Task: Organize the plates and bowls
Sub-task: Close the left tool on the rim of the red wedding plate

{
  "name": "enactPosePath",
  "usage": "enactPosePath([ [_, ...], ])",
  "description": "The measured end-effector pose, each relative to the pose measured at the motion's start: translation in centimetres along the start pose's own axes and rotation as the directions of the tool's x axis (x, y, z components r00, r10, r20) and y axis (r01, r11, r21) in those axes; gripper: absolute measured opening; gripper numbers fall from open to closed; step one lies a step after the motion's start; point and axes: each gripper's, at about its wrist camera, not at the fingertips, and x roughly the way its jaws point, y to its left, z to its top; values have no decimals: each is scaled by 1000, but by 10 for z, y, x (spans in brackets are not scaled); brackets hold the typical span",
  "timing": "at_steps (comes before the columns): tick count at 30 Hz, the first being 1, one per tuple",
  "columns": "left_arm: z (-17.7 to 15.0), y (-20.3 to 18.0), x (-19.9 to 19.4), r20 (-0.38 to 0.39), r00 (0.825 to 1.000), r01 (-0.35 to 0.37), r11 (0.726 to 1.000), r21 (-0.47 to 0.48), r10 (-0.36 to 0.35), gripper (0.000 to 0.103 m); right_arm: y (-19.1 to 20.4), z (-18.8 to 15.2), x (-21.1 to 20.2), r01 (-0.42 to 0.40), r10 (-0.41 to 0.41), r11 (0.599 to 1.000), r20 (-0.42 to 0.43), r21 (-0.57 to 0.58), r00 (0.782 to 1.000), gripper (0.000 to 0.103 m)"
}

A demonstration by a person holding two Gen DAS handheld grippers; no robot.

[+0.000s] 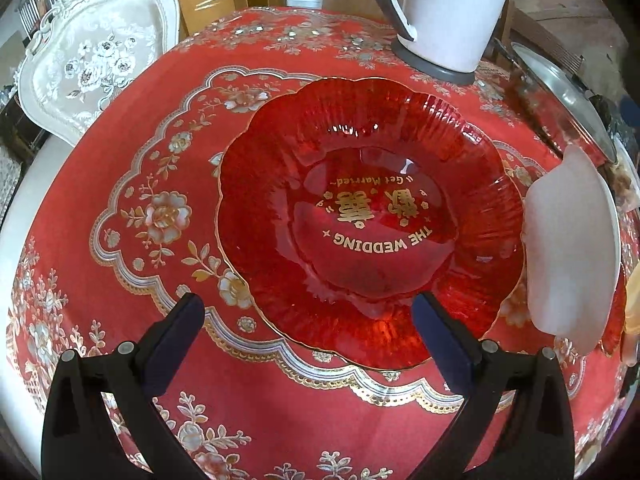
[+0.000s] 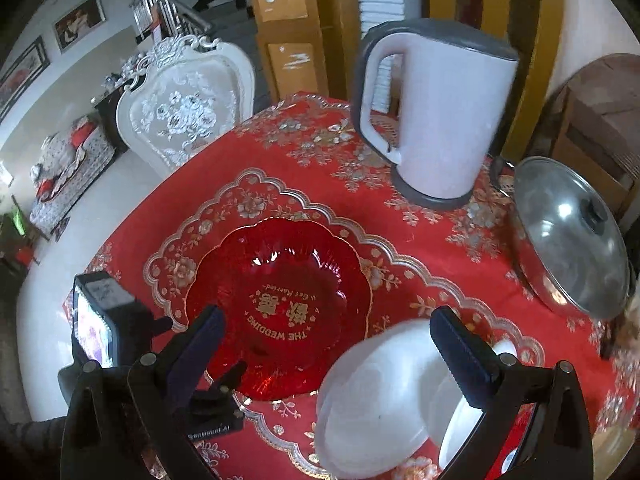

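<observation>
A domestic room with a pale floor, framed pictures on the wall and wooden cabinets behind; the round surface (image 2: 500,248) wears a red cloth printed with gold and silver flowers, and an ornate white chair (image 2: 188,112) stands at its far-left edge; a white electric kettle (image 2: 436,120) sits toward the far edge, a steel pot with a domed lid (image 2: 572,236) at the right edge. The red glass plate (image 1: 368,220), scalloped and gilt-lettered, lies flat near the middle of the surface; the left hand-held gripper (image 1: 308,320) hangs over the plate's near rim with its jaws spread and nothing between them; the right hand-held gripper (image 2: 328,332) is likewise released, jaws wide, poised over white bowls (image 2: 380,392) at the near-right of the plate, one tilted against another, though how many nest there I cannot tell. The risks, as I judge them: the glass plate is slick and thin-rimmed, so a shallow pinch could let it slip and chip; the tilted bowl may rock or slide off its neighbour if nudged before it is gripped; both grippers work close together, so one could knock the other's load; a wide swing to the right could strike the pot lid.
</observation>
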Motion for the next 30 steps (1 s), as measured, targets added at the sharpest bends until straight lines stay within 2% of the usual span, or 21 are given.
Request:
enactPosePath([
  [2, 0, -2, 0, -2, 1000, -1, 1000, 3, 1, 103, -4, 11, 8, -36, 35, 999, -28, -11, 999, 102],
  [4, -1, -2, 1, -6, 1000, -2, 1000, 4, 2, 103, -6, 19, 16, -34, 33, 999, -52, -31, 998, 102],
  [13, -3, -7, 9, -40, 999, -2, 1000, 0, 2, 103, 3, 38, 66, -30, -15, 980, -225, -196, 974, 101],
  [16, -3, -8, 13, -53, 999, -5, 1000, -3, 4, 103, 7, 42, 79, -8, -57, 968, -251, -252, 966, 101],
  [19, -4, -10, 16, -65, 998, -3, 1000, -10, 2, 103, 5, 43, 98, -3, -82, 962, -303, -271, 949, 98],
  [23, -3, -11, 19, -69, 998, -2, 1000, -17, 0, 103, 0, 37, 124, -4, -105, 965, -402, -261, 910, 83],
  [27, -3, -11, 22, -79, 997, 1, 1000, -31, -4, 103, -3, 33, 145, 14, -146, 960, -454, -281, 879, 82],
  [30, -2, -11, 24, -85, 996, -5, 999, -34, 2, 103, -8, 26, 162, 16, -161, 962, -517, -272, 841, 82],
])
